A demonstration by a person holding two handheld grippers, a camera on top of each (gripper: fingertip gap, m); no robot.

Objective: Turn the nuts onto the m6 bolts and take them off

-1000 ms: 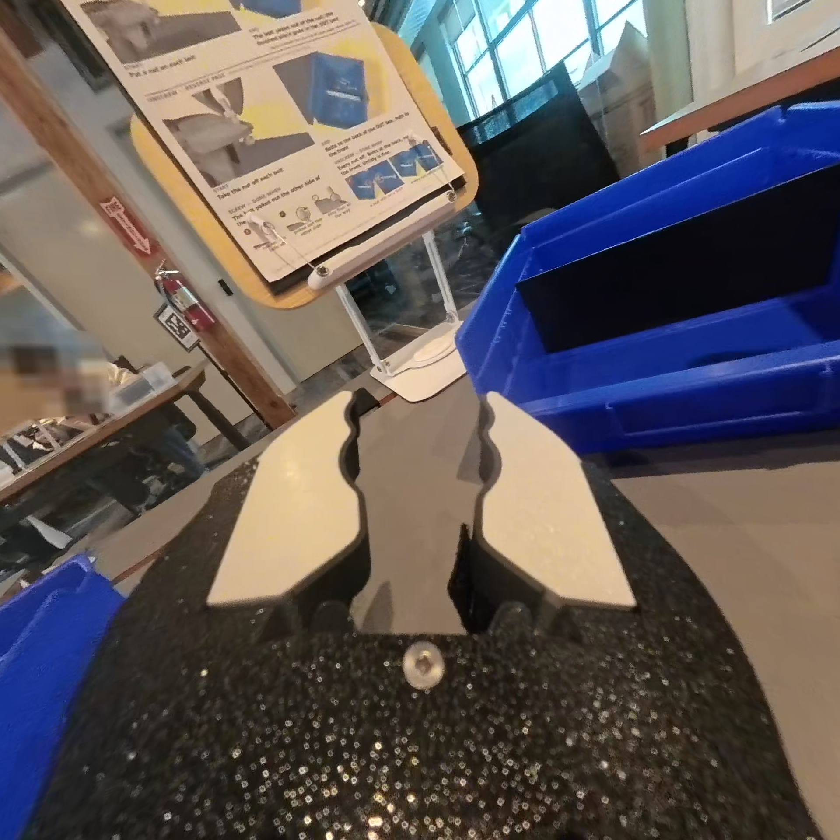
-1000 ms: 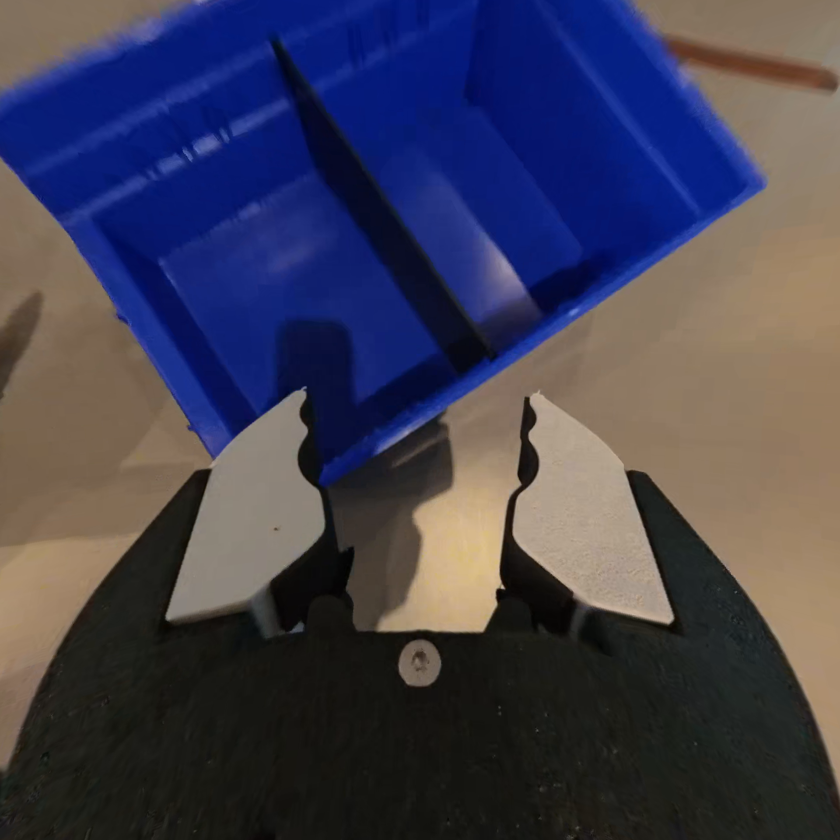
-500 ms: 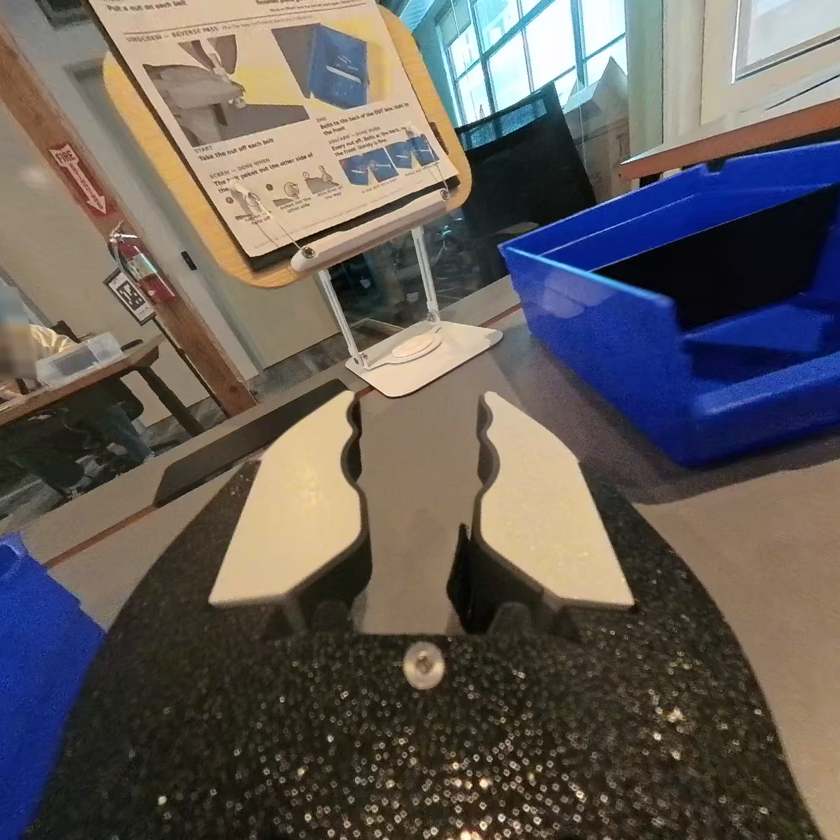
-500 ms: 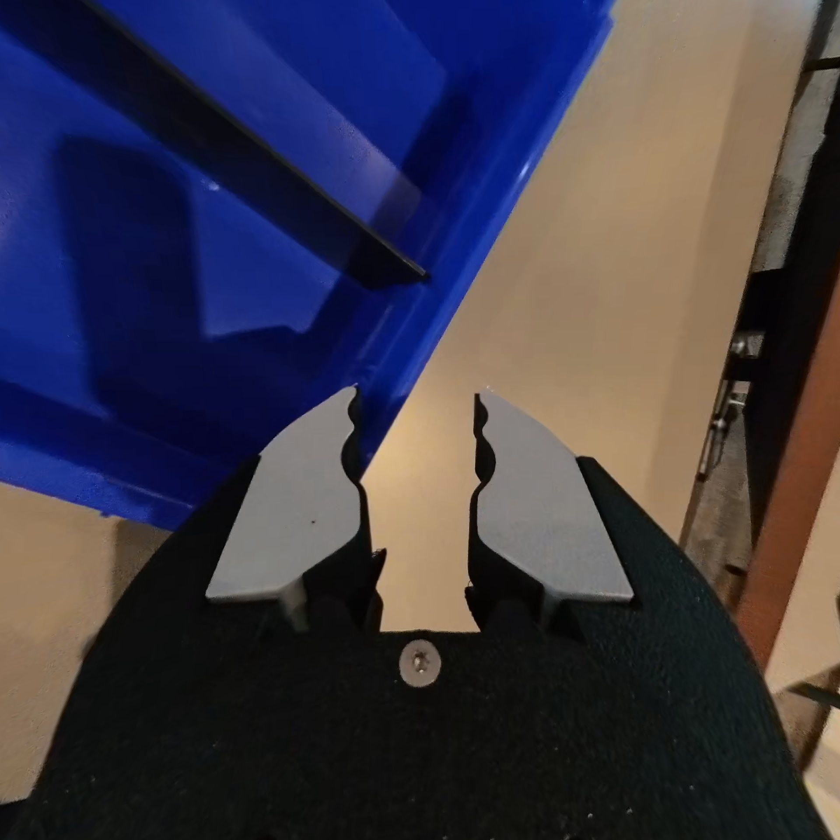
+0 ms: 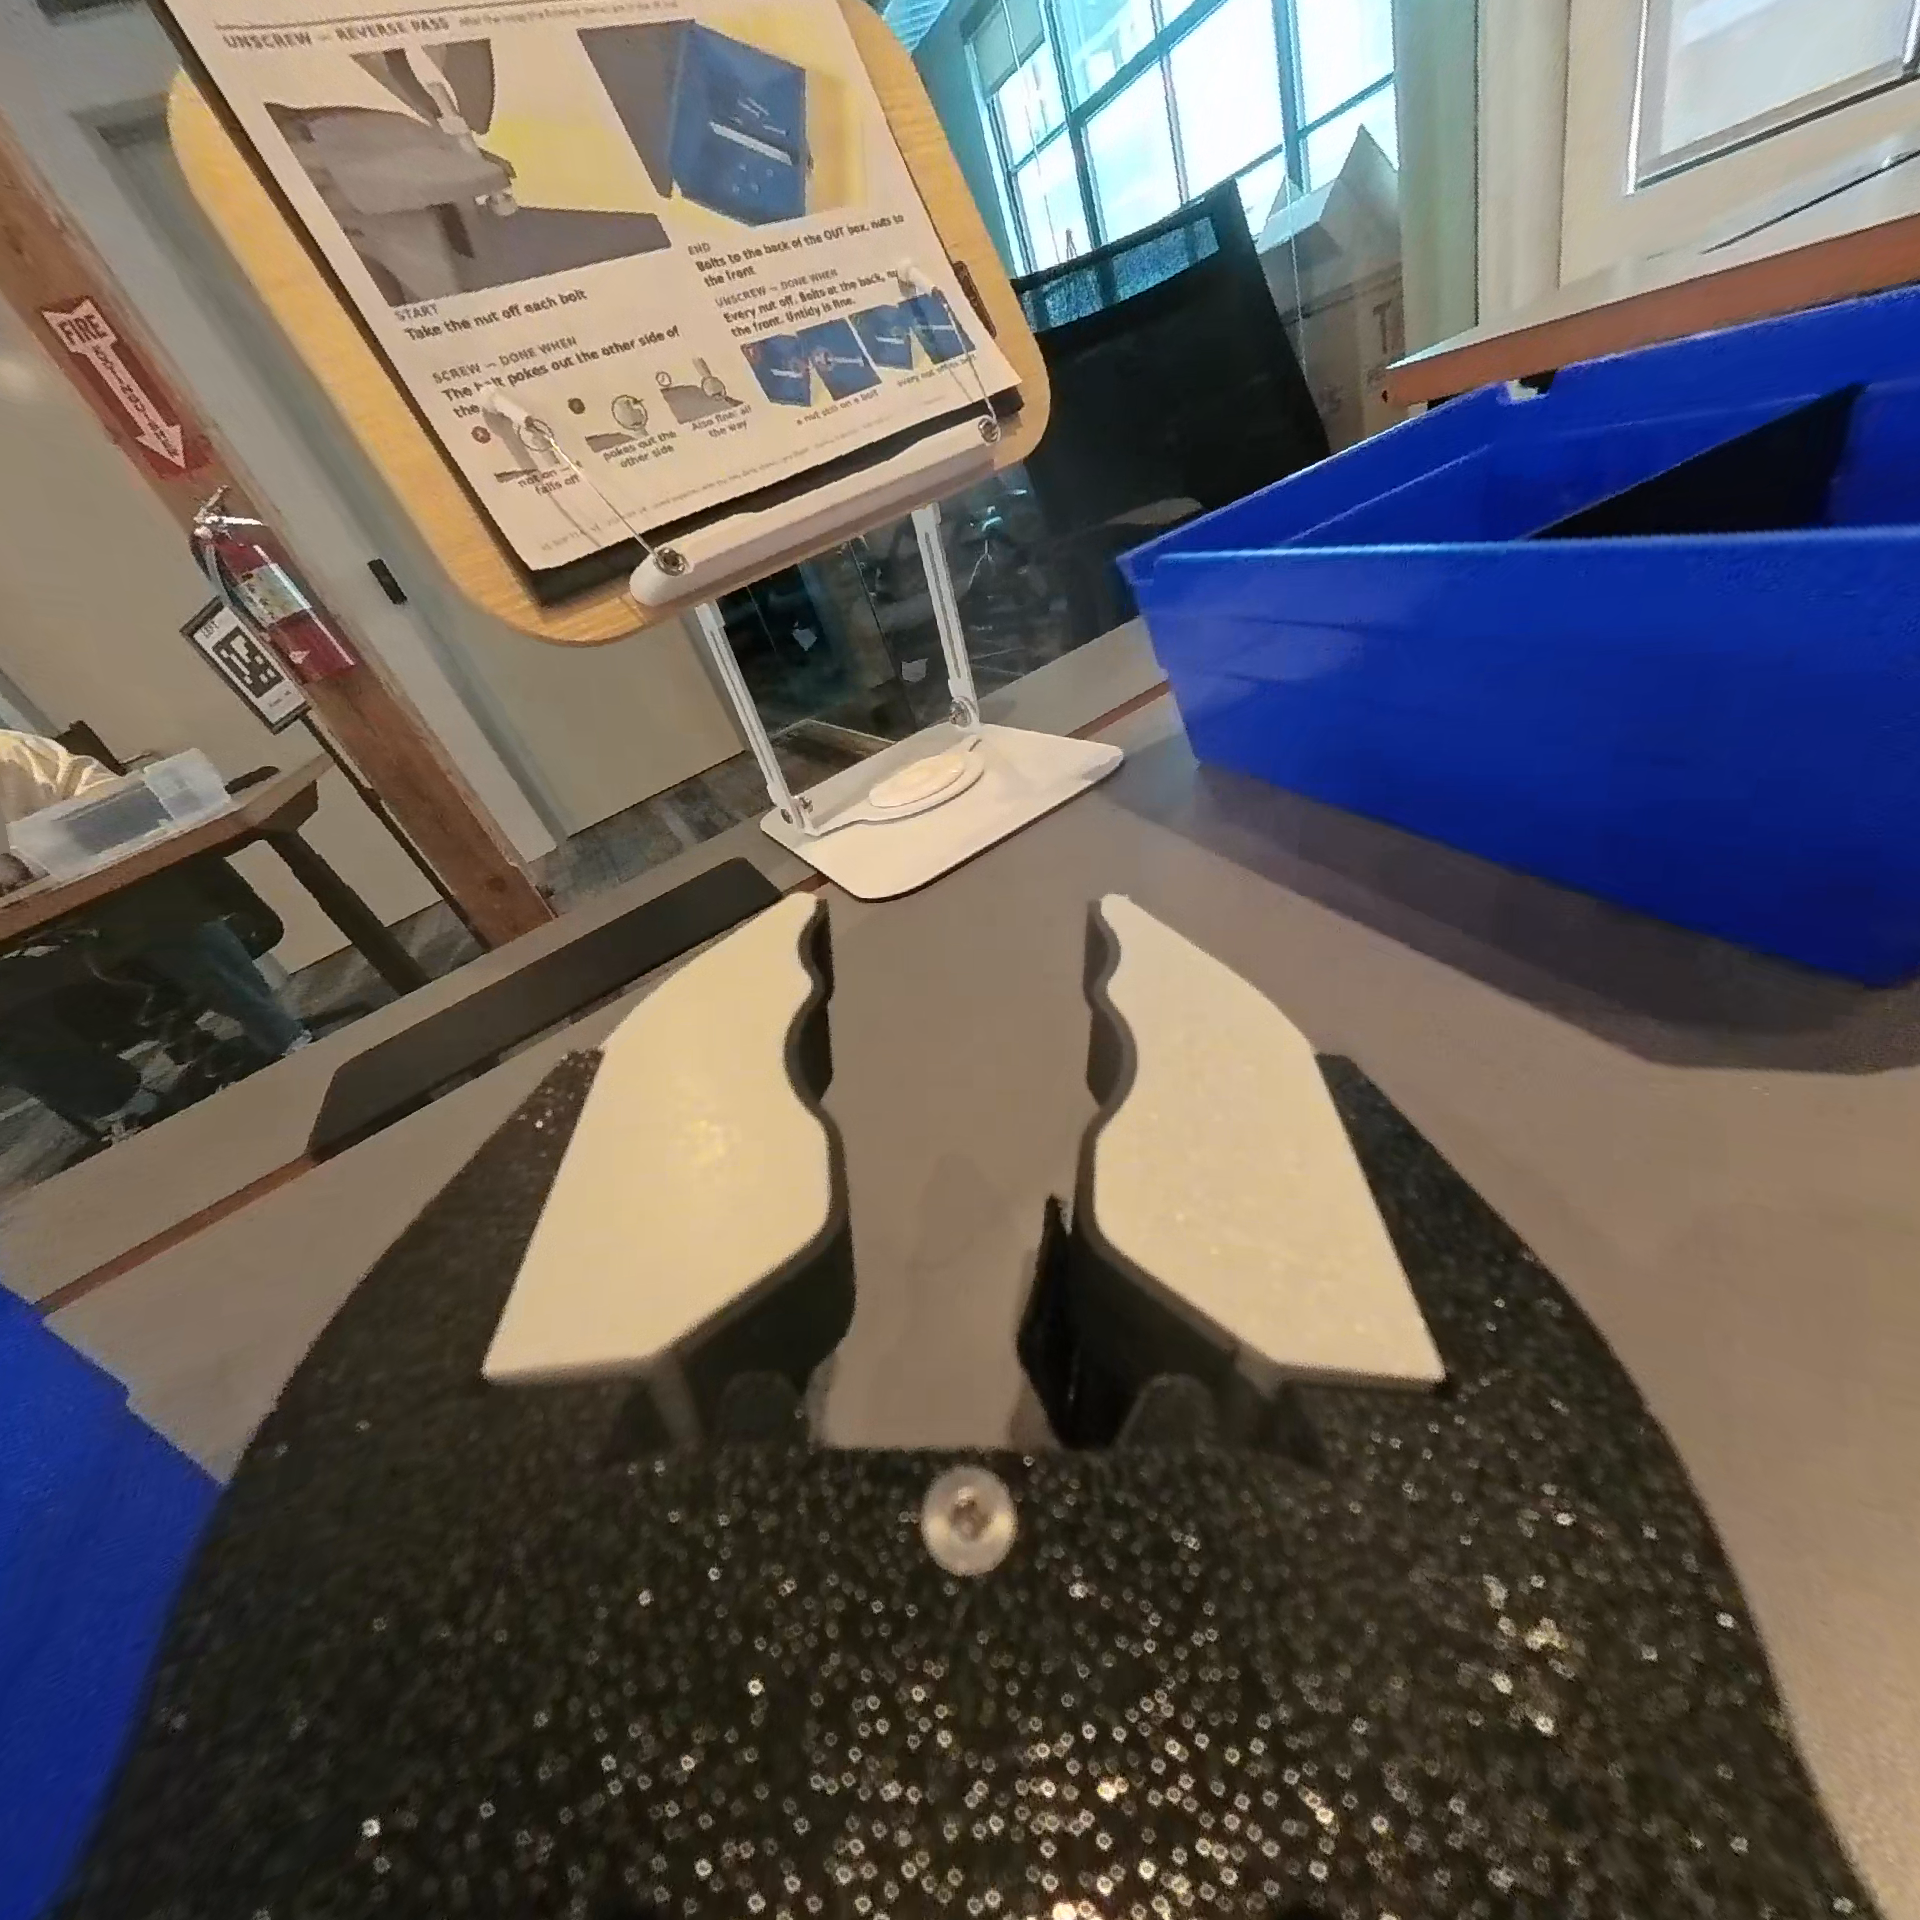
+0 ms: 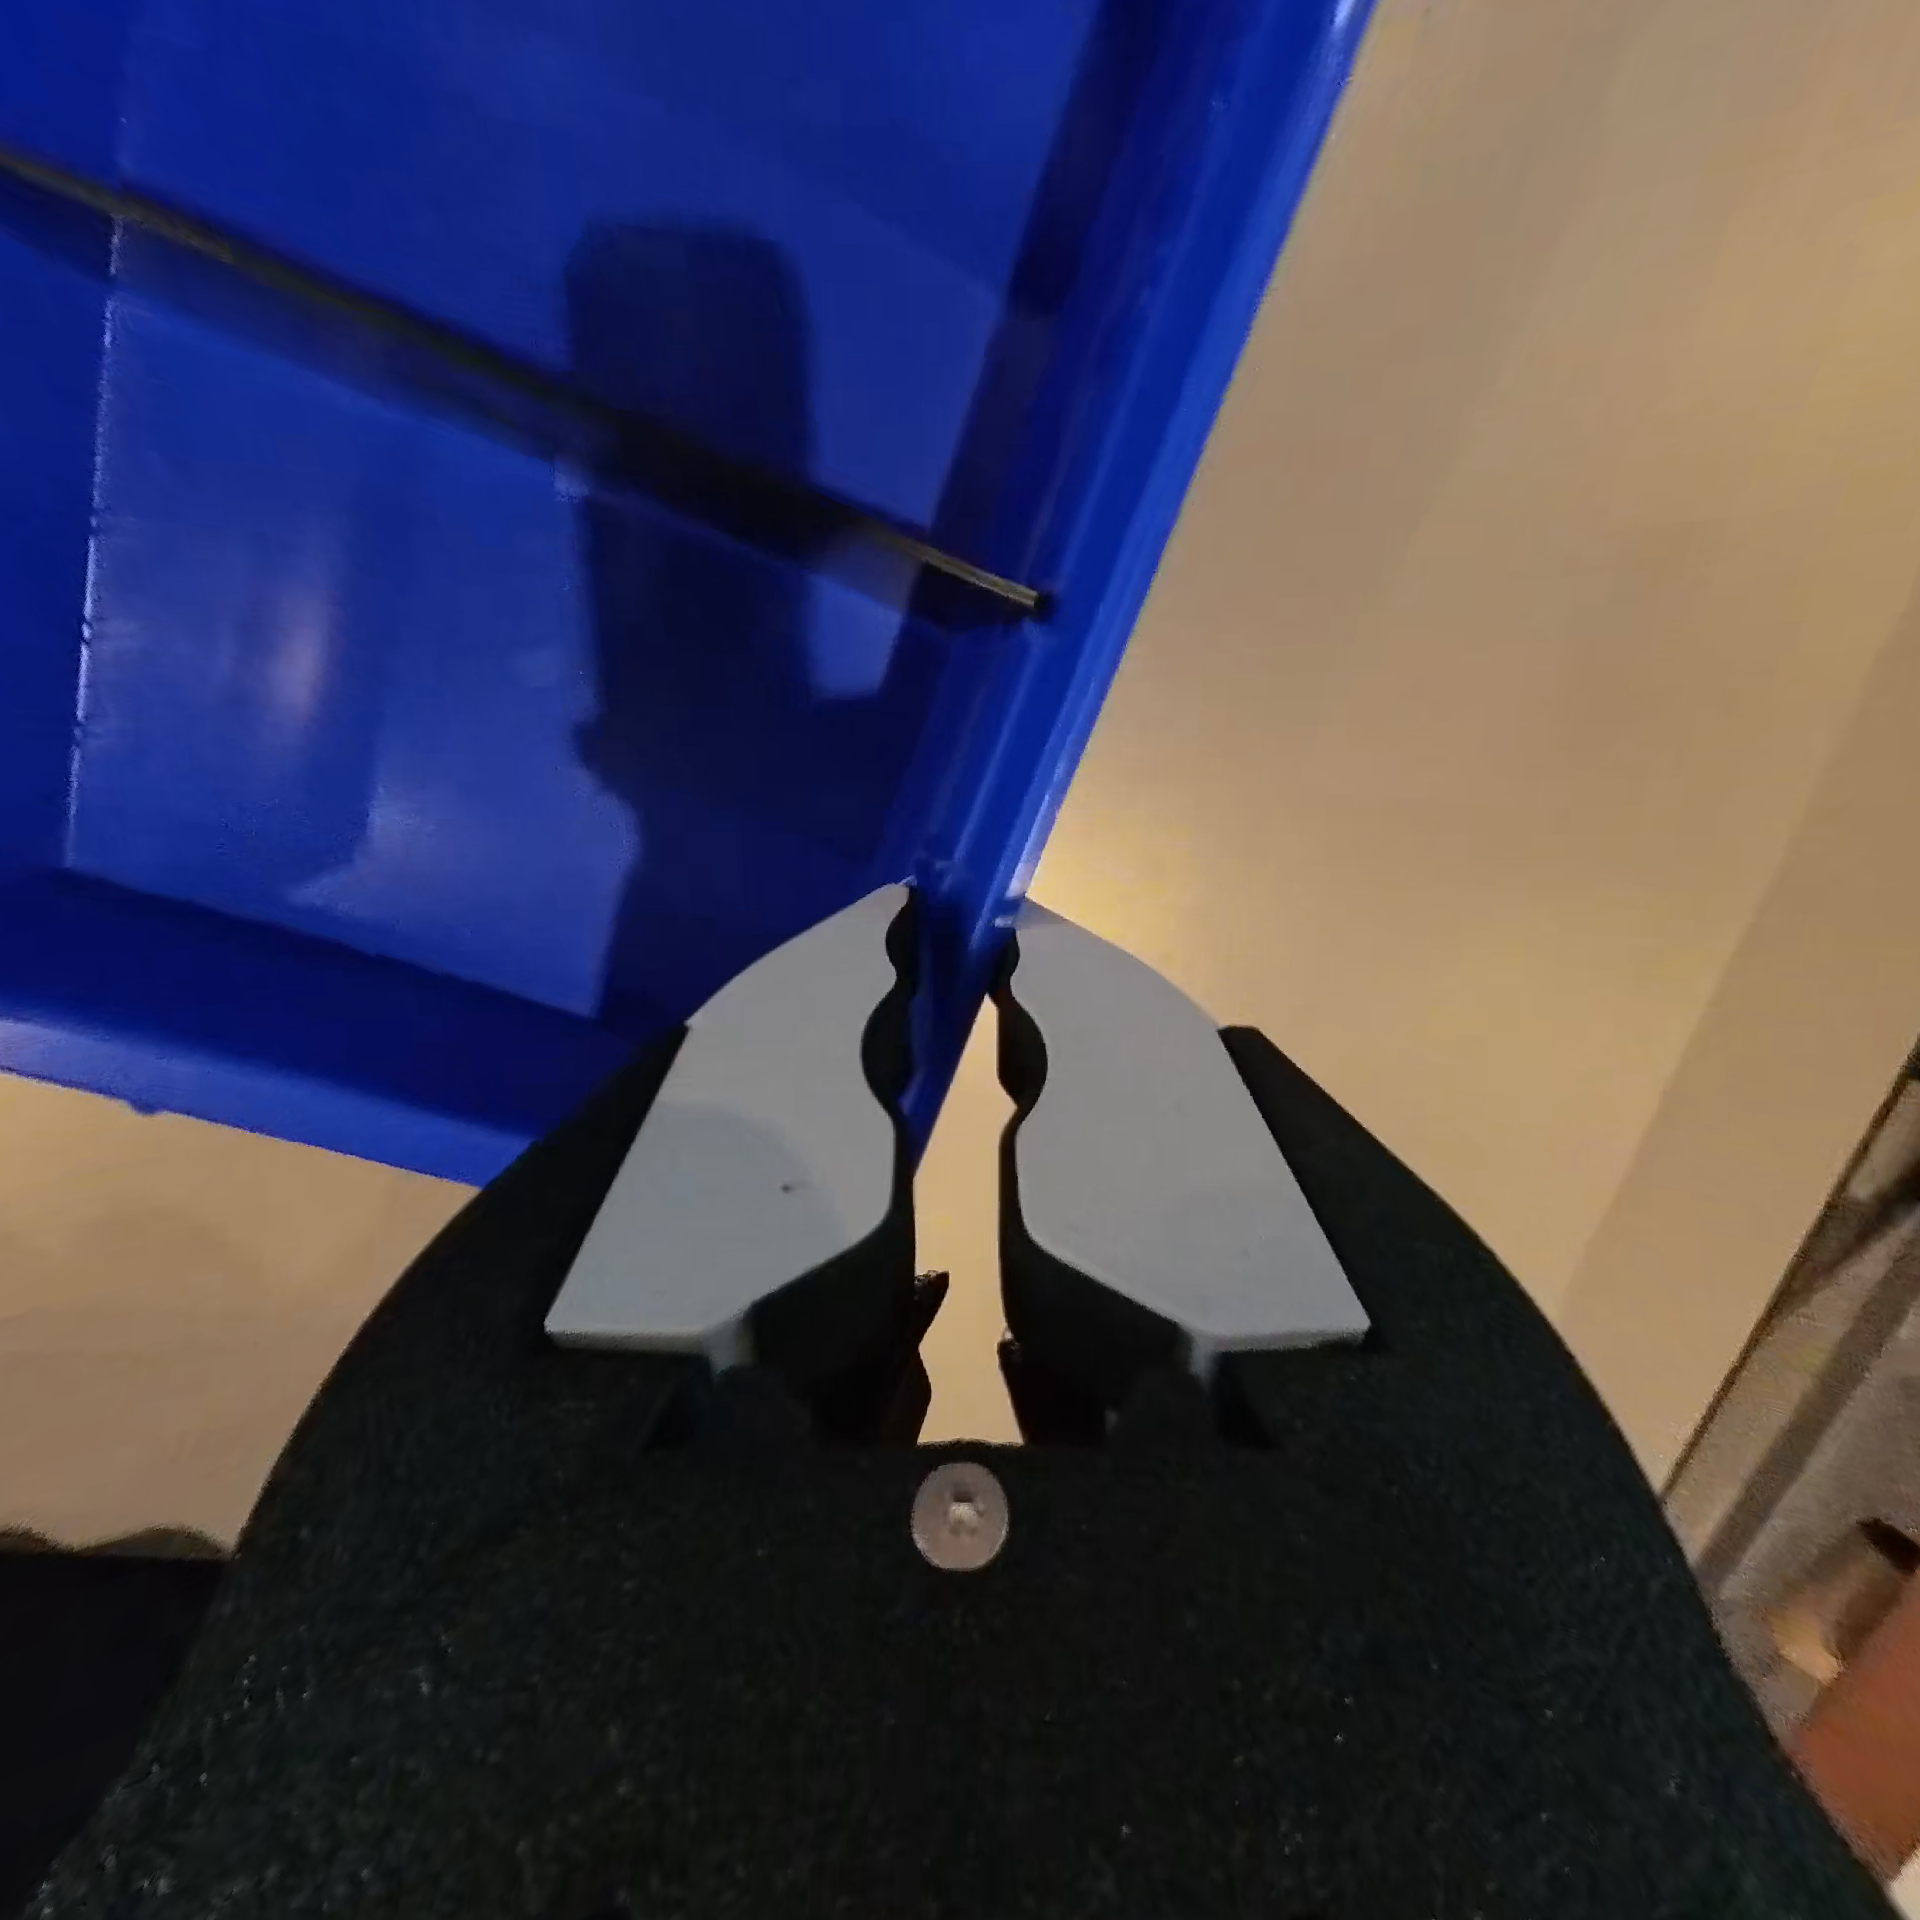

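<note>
No nuts or bolts show in either view. My right gripper (image 6: 961, 904) is shut on the side wall of a blue bin (image 6: 1132, 416), near its front corner. The wall sits between the two fingertips. A black divider (image 6: 582, 416) crosses the bin, and both compartments look empty in the part I see. My left gripper (image 5: 958, 914) is open and empty, low over the grey table (image 5: 1558, 1195). The same blue bin (image 5: 1558, 748) stands to its right, apart from it.
An instruction board on a white stand (image 5: 935, 800) stands at the table's far edge ahead of the left gripper. A black strip (image 5: 540, 1029) lies to its left. Another blue bin (image 5: 62, 1558) is at the near left. The table edge (image 6: 1818, 1247) runs right of the right gripper. The gap from one gripper's tips to the other's is roughly 40 cm.
My right gripper moved to the bin's right wall and closed on it. My left gripper drew back slightly and stayed open; the bin now sits farther right in its view.
</note>
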